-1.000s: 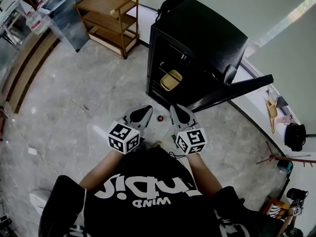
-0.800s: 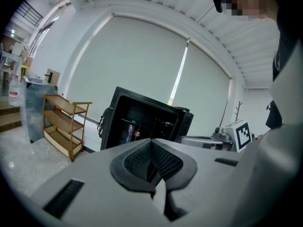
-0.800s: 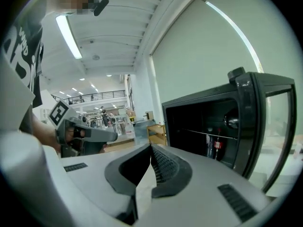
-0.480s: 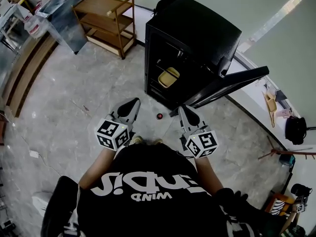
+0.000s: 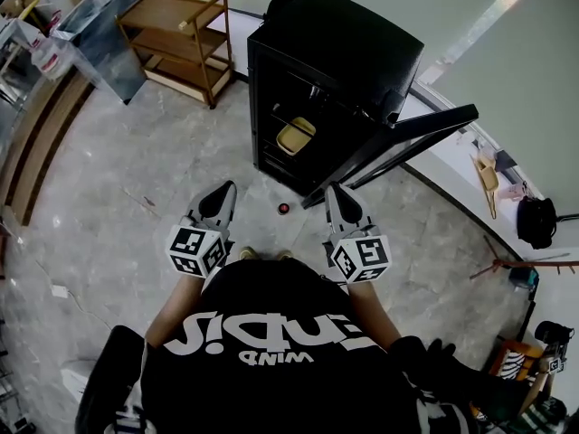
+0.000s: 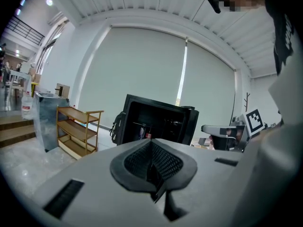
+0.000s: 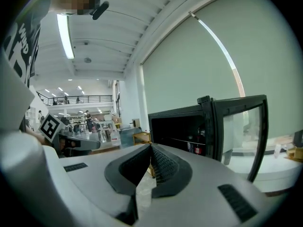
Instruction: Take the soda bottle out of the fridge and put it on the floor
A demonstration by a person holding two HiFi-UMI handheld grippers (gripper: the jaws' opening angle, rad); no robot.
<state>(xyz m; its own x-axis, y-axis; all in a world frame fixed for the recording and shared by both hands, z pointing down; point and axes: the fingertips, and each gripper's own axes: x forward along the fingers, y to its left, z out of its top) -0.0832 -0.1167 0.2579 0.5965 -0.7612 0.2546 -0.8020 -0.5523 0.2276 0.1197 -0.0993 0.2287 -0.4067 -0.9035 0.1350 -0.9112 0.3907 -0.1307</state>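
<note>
While the black mini fridge [image 5: 344, 52] stands open just ahead of both grippers, the left gripper [image 5: 223, 191] and right gripper [image 5: 336, 193] each have jaws pressed together on nothing; the red-capped soda bottle [image 5: 283, 208] stands on the floor [image 5: 136, 197] between their tips.

Looks like bottle [image 5: 283, 208] upright on floor [image 5: 118, 215], dark with red cap, just before black fridge [image 5: 344, 43] with door [image 5: 412, 136] swung wide open.
</note>
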